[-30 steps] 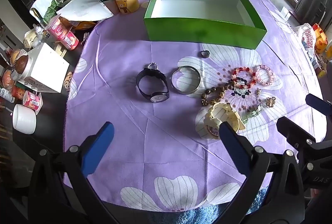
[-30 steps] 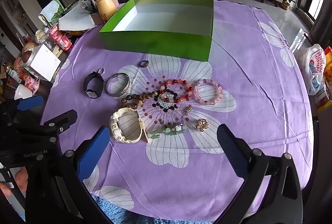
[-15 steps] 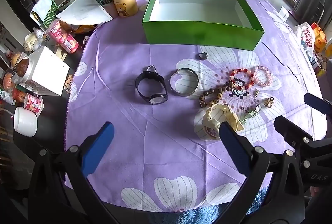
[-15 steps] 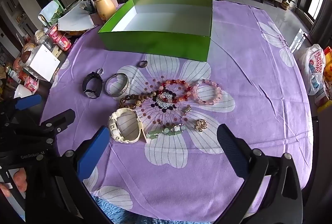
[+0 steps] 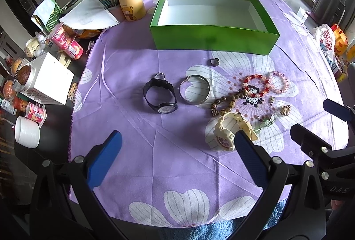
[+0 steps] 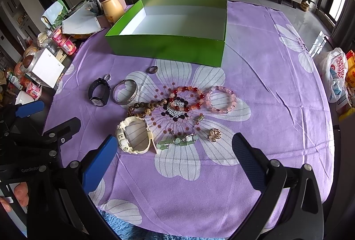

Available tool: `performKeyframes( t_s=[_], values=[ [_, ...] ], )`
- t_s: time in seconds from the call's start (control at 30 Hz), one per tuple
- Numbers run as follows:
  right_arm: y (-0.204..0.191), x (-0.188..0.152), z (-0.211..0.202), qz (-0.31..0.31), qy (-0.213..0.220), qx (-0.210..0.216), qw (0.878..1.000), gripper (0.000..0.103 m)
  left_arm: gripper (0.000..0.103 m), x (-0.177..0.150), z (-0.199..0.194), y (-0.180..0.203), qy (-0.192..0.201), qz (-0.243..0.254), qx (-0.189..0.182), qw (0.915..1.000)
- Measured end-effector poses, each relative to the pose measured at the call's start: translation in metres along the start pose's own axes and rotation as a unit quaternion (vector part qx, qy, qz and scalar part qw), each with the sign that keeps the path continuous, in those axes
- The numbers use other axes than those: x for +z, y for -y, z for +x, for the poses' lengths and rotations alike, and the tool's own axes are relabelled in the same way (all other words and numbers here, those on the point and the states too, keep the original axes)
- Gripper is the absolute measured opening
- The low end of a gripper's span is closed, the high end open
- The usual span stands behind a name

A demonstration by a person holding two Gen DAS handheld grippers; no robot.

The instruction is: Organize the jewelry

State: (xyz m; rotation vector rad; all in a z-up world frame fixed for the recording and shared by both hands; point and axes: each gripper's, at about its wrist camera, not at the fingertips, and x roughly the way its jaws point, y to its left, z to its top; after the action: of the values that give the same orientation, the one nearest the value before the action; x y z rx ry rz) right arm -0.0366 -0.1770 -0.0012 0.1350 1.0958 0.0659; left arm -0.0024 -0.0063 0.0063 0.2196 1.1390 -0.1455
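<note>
Jewelry lies spread on a purple flowered cloth. A black watch point(image 5: 160, 97) and a silver bangle point(image 5: 194, 89) sit mid-table, a small ring point(image 5: 214, 61) behind them. A cream watch point(image 6: 133, 135), brown beads point(image 6: 145, 107), a red bead bracelet point(image 6: 186, 99), a pink bead bracelet point(image 6: 220, 99), a green charm piece point(image 6: 177, 141) and a gold brooch point(image 6: 214, 134) lie in a cluster. The empty green box point(image 5: 213, 39) stands beyond. My left gripper point(image 5: 177, 157) hovers open in front of the black watch. My right gripper point(image 6: 175, 160) hovers open in front of the cluster. Neither holds anything.
Clutter lines the table's left edge: a yellow bear jar point(image 5: 131, 1), papers, pink cans point(image 5: 67, 42), a white box point(image 5: 47, 82) and a white cup point(image 5: 27, 132). A plastic bag point(image 6: 336, 72) sits off the right side. A hand point(image 6: 18, 195) shows at lower left.
Both views have drawn back and up a little, so the jewelry and box sit slightly farther away. Both grippers stay open and no item has moved.
</note>
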Motion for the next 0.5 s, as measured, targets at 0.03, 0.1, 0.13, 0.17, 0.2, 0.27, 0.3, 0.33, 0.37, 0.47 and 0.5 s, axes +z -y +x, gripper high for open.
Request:
performKeyframes(
  t_s=[0.03, 0.1, 0.13, 0.17, 0.2, 0.27, 0.3, 0.33, 0.37, 0.47, 0.5],
  values=[
    [-0.0001, 0.0001, 0.0001, 0.0, 0.0, 0.0, 1.0, 0.102, 0.101, -0.0001, -0.0001, 0.0001, 0.0, 0.0, 0.0, 1.0],
    [-0.0001, 0.0001, 0.0001, -0.001, 0.0, 0.0, 1.0, 0.102, 0.101, -0.0002, -0.0004, 0.0002, 0.001, -0.001, 0.0, 1.0],
    [-0.0001, 0.0001, 0.0002, -0.001, 0.0, 0.0, 1.0, 0.102, 0.101, 0.0, -0.001, 0.0002, 0.001, -0.001, 0.0, 1.0],
    [-0.0004, -0.0001, -0.0003, -0.002, 0.0, 0.0, 1.0, 0.102, 0.101, 0.0003, -0.0017, -0.0002, 0.002, -0.002, 0.0, 1.0],
    [0.0001, -0.0003, -0.0002, -0.002, 0.0, 0.0, 1.0, 0.102, 0.101, 0.0005, -0.002, -0.0005, 0.002, -0.003, -0.001, 1.0],
    [0.0002, -0.0002, -0.0006, -0.001, 0.0, 0.0, 1.0, 0.102, 0.101, 0.0008, -0.0023, -0.0006, 0.003, -0.003, 0.0, 1.0],
    [0.0002, -0.0002, -0.0007, -0.001, 0.0, 0.001, 1.0, 0.102, 0.101, 0.0009, -0.0023, -0.0006, 0.002, -0.003, -0.001, 1.0],
    [0.0001, -0.0002, -0.0007, -0.001, 0.0, 0.0, 1.0, 0.102, 0.101, 0.001, -0.0024, -0.0007, 0.002, -0.003, -0.001, 1.0],
    [0.0002, -0.0002, -0.0006, -0.001, 0.0, 0.0, 1.0, 0.102, 0.101, 0.0009, -0.0024, -0.0006, 0.002, -0.003, -0.001, 1.0],
    [0.0002, -0.0002, -0.0006, -0.001, 0.0, 0.0, 1.0, 0.102, 0.101, 0.001, -0.0024, -0.0005, 0.002, -0.004, -0.001, 1.0],
    [0.0002, -0.0002, -0.0006, -0.001, 0.001, 0.001, 1.0, 0.102, 0.101, 0.001, -0.0025, -0.0005, 0.002, -0.004, -0.001, 1.0]
  ],
)
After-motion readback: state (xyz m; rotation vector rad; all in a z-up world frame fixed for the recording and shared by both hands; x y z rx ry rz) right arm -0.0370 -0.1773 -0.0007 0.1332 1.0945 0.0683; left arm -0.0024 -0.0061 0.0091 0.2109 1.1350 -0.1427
